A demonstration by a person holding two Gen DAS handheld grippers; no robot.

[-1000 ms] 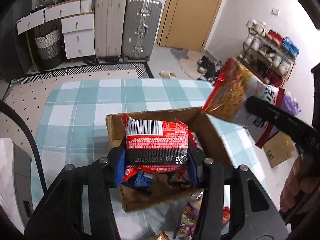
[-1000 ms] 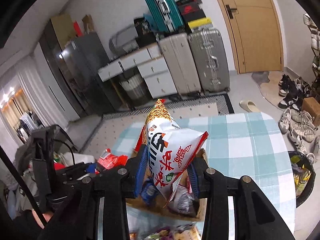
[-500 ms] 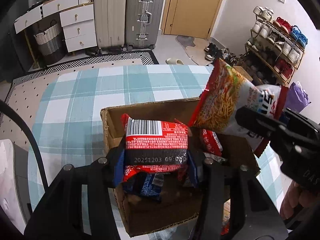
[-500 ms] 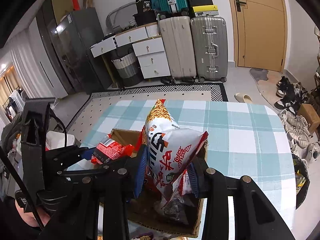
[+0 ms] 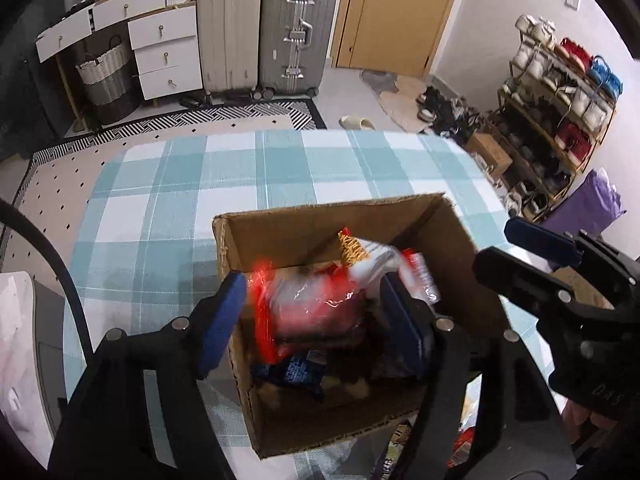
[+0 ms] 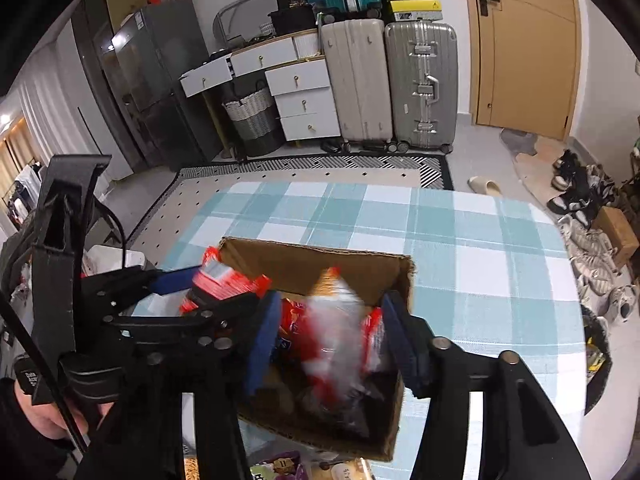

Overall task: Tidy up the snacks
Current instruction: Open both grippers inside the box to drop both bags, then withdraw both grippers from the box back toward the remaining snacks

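Two blurred snack packets (image 5: pixel 316 308) (image 6: pixel 340 336) are seen between the opening fingers of both grippers (image 5: pixel 316 312) (image 6: pixel 328 340), unclamped, above the cardboard box (image 5: pixel 320 224).

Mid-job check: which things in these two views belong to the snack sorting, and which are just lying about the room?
Job:
- brown cardboard box
- red foil snack packet between the opening left tongs
- white-and-orange noodle bag between the opening right tongs
- loose packets at the table's near edge

Lying about:
- two grey suitcases
- white drawer unit
- woven basket
- shoe rack
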